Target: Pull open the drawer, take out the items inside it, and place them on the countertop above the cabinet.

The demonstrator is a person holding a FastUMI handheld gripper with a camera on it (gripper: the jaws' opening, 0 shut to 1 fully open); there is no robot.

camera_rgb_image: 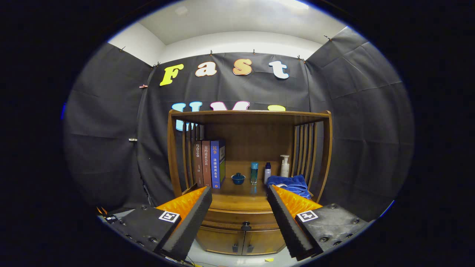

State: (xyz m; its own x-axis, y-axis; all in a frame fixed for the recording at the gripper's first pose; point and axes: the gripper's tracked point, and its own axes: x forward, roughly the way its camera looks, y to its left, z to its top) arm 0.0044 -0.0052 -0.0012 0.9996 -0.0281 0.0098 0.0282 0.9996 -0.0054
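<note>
two fingers of the tool [239,200] spread wide, closed drawer [241,218] beyond them, knob [246,224] untouched

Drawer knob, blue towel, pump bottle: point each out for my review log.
drawer knob [246,225], gripper view, on its dark round head, between the open claw's fingers.
blue towel [293,183], gripper view, on its folded top.
pump bottle [284,167], gripper view, on its white body.

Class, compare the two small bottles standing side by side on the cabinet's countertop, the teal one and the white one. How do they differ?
The teal bottle is taller and slimmer; the white bottle is shorter and rounder-shouldered. The teal bottle looks see-through with a teal cap; the white bottle is opaque with a dark cap. The teal bottle stands nearer the small lidded cup, the white bottle nearer the blue towel. Both stand upright beyond the open gripper.
</note>
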